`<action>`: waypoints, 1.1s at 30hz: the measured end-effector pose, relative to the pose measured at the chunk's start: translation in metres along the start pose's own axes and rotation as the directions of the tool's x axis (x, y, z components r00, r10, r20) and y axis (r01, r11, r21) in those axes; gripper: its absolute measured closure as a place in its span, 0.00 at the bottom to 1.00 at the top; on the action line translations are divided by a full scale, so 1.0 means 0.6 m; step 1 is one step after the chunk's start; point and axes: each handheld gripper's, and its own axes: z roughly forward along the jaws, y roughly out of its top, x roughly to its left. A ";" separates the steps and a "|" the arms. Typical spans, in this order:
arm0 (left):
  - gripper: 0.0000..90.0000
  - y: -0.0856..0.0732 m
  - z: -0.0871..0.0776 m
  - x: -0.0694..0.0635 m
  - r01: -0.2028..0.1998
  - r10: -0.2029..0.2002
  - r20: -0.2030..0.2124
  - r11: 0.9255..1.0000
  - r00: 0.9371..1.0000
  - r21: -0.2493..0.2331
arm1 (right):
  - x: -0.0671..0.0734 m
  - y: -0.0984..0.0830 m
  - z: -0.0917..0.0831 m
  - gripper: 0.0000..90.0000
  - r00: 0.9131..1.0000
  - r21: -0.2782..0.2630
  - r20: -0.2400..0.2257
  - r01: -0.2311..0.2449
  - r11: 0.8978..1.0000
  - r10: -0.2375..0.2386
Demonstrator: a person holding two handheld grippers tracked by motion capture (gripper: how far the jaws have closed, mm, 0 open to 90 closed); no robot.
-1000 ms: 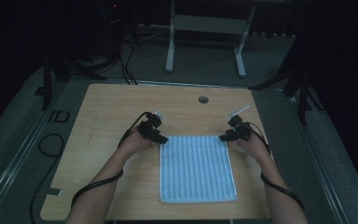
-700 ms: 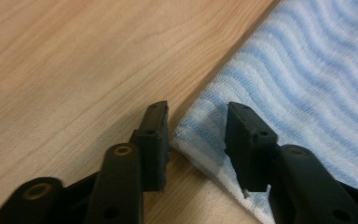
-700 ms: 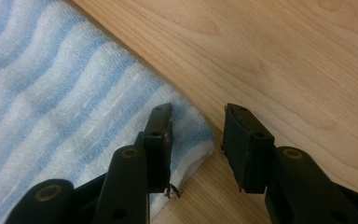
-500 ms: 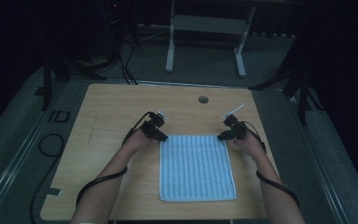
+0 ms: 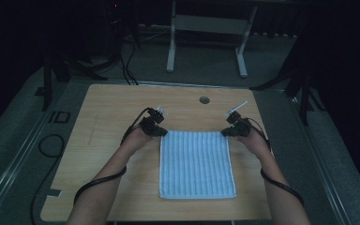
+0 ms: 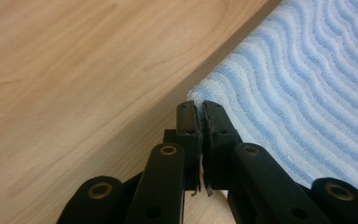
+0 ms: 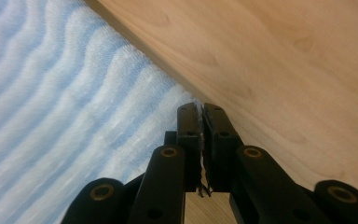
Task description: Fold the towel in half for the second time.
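A light blue striped towel (image 5: 197,164) lies flat on the wooden table (image 5: 108,117), long side running away from me. My left gripper (image 5: 162,133) is at its far left corner and my right gripper (image 5: 225,133) at its far right corner. In the left gripper view the black jaws (image 6: 199,111) have just closed and pinch the corner of the towel (image 6: 307,84), which is lifted slightly and casts a shadow on the wood. The right gripper view shows the same: jaws (image 7: 199,111) just closed, pressed on the corner of the towel (image 7: 51,93).
A small round hole (image 5: 204,100) sits in the table near its far edge. Cables trail from both grippers along the forearms. Bare wood lies left of the towel. Beyond the table are a dark floor and a white desk frame (image 5: 206,28).
Both pairs of jaws have closed onto the towel's far corners. The hands have risen a little, and the far edge of the towel has come slightly off the table.
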 end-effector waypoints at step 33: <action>0.95 -0.033 -0.152 -0.067 -0.126 0.133 0.054 0.984 0.990 -0.122 | 0.094 -0.026 -0.165 0.96 0.984 -0.208 0.025 0.177 0.962 -0.175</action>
